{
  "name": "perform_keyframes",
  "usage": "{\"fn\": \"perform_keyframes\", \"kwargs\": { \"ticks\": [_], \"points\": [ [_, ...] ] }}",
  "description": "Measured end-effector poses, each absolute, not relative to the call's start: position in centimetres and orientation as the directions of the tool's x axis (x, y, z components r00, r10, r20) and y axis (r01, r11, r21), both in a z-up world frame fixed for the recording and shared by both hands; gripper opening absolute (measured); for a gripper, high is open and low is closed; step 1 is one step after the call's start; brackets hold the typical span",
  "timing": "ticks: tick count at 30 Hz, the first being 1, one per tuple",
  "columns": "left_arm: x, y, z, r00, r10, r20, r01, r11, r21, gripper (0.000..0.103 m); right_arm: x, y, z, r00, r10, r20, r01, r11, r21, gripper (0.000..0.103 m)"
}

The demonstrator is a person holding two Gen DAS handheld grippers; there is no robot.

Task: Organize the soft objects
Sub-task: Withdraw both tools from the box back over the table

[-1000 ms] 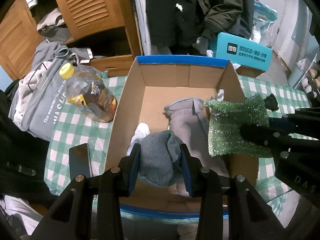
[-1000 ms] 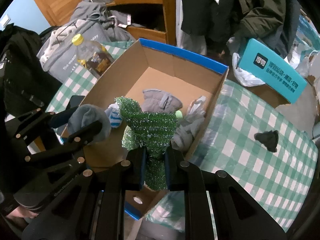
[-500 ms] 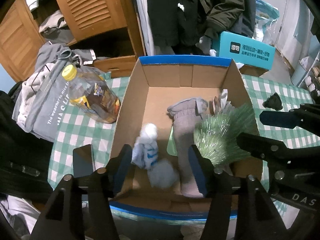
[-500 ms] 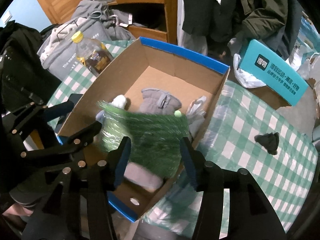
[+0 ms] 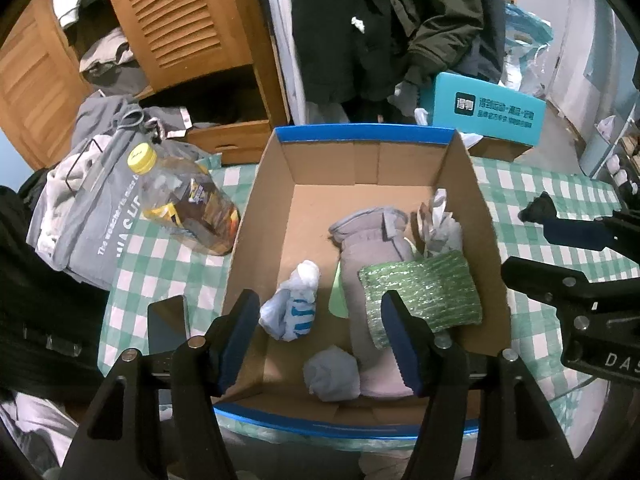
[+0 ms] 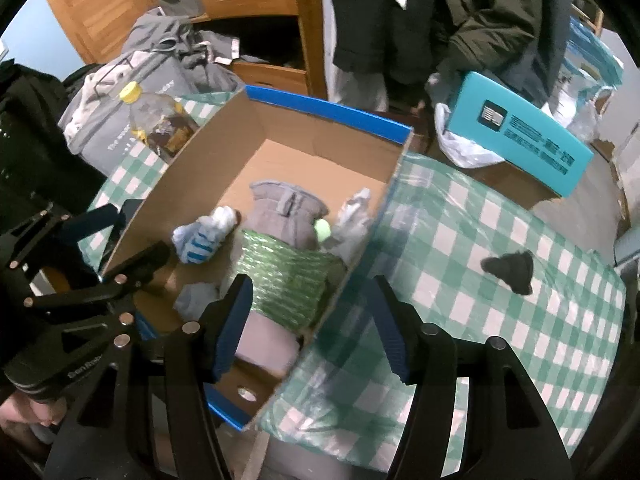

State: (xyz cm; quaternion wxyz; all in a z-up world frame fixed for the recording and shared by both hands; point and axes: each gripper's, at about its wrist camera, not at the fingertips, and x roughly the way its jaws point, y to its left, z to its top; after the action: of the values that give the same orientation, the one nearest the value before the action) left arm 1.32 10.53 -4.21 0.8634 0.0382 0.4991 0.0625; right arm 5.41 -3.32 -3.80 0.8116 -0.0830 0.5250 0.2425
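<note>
- A table under a green-and-white checked cloth [image 5: 168, 264] stands before a louvred wooden wardrobe [image 5: 176, 20] and a row of hanging dark coats [image 5: 384, 20], with a teal printed carton [image 5: 486, 114] behind it.
- On the cloth sits an open brown cardboard box with blue-edged flaps [image 5: 264, 216], seen from above in the left wrist view.
- Inside the box, a grey padded glove [image 5: 372, 248] lies lengthwise, and a glittery green knitted cloth [image 5: 424, 292] rests flat across it, near the right-hand wall.
- A white-and-blue balled sock [image 5: 296, 304] lies left of the glove; a small grey rolled sock [image 5: 332, 372] sits at the near end, just beside the glove.
- The left gripper [image 5: 322, 336] hangs over the near end of the box, its jaws opening, empty, the socks below them on the box floor.
- The right gripper [image 6: 310, 320] straddles the box's right wall from above, its jaws likewise opening and pressing on nothing, the green cloth below.
- Left of the box lie a clear plastic bottle with a yellow cap [image 5: 180, 204] and a grey printed tote bag [image 5: 88, 208].
- A small black cloth lump [image 6: 510, 270] lies alone on the checked cloth, well apart from the box.
</note>
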Motion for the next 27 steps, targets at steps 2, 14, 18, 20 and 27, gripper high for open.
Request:
{"fn": "perform_keyframes", "kwargs": {
  "ticks": [2, 14, 18, 20, 27],
  "points": [
    [1.4, 10.1, -4.1, 0.498, 0.151, -0.854, -0.064, 0.988, 0.137, 0.069, 5.3, -4.0, -3.8, 0.337, 0.293, -0.895, -0.471, 0.875, 0.109, 0.062],
    [1.5, 6.8, -3.5, 0.513, 0.136, -0.847, -0.004, 0.988, 0.156, 0.072, 4.6, -7.9, -3.2, 0.367, 0.266, -0.891, -0.414, 0.905, 0.099, 0.062],
    [1.5, 5.4, -3.4, 0.518, 0.132, -0.845, 0.020, 0.986, 0.166, 0.074, 4.4, -9.4, -3.0, 0.376, 0.256, -0.890, -0.396, 0.913, 0.096, 0.063],
    [1.5, 4.8, -3.3, 0.519, 0.127, -0.845, 0.032, 0.985, 0.168, 0.074, 4.3, -10.2, -3.1, 0.380, 0.250, -0.891, -0.384, 0.919, 0.094, 0.063],
    [1.5, 2.4, -3.1, 0.526, 0.115, -0.843, 0.072, 0.981, 0.179, 0.075, 3.8, -12.8, -3.3, 0.386, 0.230, -0.893, -0.345, 0.934, 0.092, 0.063]
  ]
}}
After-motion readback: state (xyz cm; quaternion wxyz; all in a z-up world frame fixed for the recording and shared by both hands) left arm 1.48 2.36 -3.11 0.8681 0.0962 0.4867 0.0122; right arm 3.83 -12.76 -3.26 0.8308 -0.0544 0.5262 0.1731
